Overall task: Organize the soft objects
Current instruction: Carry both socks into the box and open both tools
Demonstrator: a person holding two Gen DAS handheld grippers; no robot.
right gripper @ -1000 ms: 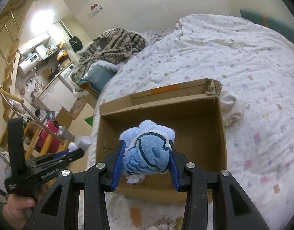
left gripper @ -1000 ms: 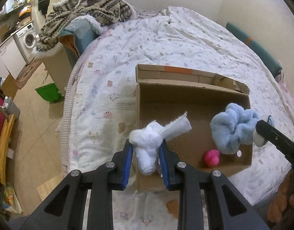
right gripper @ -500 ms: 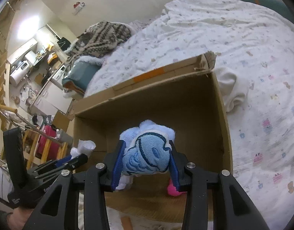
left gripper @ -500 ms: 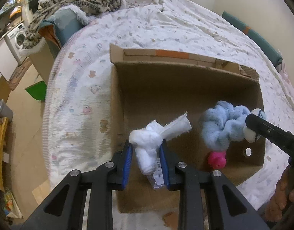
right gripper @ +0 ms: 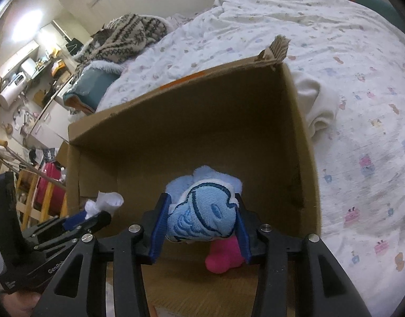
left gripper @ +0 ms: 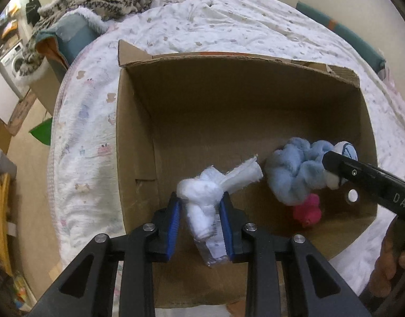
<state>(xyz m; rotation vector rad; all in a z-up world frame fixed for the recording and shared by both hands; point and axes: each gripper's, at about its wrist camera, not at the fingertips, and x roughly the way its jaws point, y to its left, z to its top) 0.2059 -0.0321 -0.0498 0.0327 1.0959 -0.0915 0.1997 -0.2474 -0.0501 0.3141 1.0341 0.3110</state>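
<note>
Bedspread (left gripper: 229, 26) with small prints under open cardboard box (left gripper: 133, 132). Left gripper (left gripper: 199, 214) clamped on knotted white cloth (left gripper: 202, 192) over box's near-left; right gripper (right gripper: 199, 222) clamped on blue plush (right gripper: 202, 211), pink toy (right gripper: 223, 259) below.

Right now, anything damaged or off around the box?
Yes: the cardboard box has a torn, frayed flap stub at its far right corner. A cream cloth lies bunched on the bed against the box's right wall, outside it.
</note>
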